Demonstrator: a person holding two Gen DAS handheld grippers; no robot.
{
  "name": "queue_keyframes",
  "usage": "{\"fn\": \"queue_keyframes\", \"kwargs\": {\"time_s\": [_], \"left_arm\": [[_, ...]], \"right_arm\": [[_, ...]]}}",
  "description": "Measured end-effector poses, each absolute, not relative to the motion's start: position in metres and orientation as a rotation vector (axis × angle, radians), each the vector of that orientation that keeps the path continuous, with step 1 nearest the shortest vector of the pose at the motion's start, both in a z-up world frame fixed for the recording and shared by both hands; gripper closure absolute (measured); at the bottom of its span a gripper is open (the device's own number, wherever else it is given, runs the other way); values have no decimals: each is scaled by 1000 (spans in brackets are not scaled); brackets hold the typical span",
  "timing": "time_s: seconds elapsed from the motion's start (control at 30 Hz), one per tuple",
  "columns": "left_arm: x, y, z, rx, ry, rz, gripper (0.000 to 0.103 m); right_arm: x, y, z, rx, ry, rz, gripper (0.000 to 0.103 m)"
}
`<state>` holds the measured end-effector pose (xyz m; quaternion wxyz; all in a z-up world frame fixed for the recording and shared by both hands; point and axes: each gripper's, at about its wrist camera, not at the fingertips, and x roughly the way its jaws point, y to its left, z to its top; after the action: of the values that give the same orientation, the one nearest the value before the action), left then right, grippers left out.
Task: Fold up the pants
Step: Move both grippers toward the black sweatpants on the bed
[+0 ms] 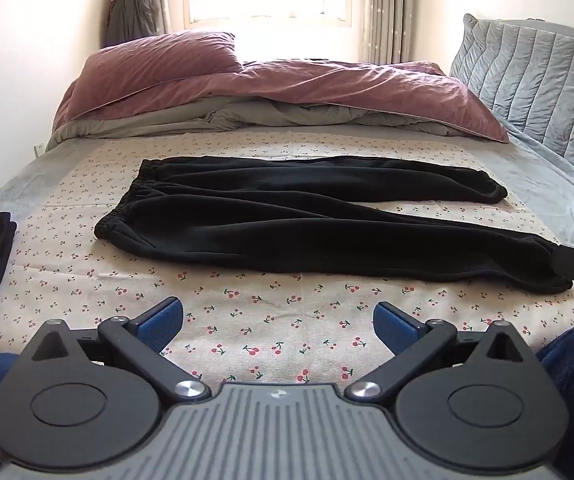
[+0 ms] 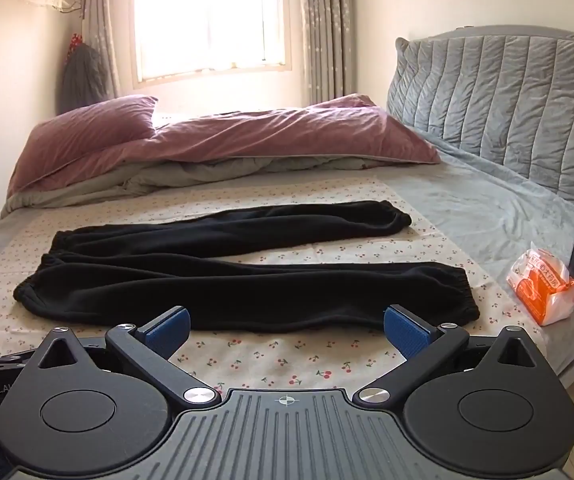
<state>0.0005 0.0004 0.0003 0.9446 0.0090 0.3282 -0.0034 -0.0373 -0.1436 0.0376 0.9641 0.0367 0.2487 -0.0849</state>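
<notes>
— Now, item one?
— Black pants (image 1: 307, 220) flat mid-bed; bare cherry sheet (image 1: 267, 320) along near edge.
— Jaws?
— Left gripper (image 1: 278, 326), right gripper (image 2: 286, 332): wide apart, empty.
— Obstacles?
— Orange packet (image 2: 543, 292) right; quilt (image 1: 271, 84) behind.

pants (image 1: 287, 220): matt black fleece | sheet (image 1: 247, 320): printed cotton | headboard (image 2: 507, 100): quilted velvet
</notes>
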Motion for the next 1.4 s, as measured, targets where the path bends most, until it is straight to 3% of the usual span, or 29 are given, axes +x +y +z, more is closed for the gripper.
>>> {"fn": "queue_keyframes", "kwargs": {"time_s": [0.8, 1.4], "left_arm": [[12, 2, -9, 42, 671, -16, 6], [81, 38, -20, 43, 770, 69, 6]], "right_arm": [[-30, -143, 30, 46, 559, -187, 0], [32, -142, -11, -8, 691, -208, 0]]}}
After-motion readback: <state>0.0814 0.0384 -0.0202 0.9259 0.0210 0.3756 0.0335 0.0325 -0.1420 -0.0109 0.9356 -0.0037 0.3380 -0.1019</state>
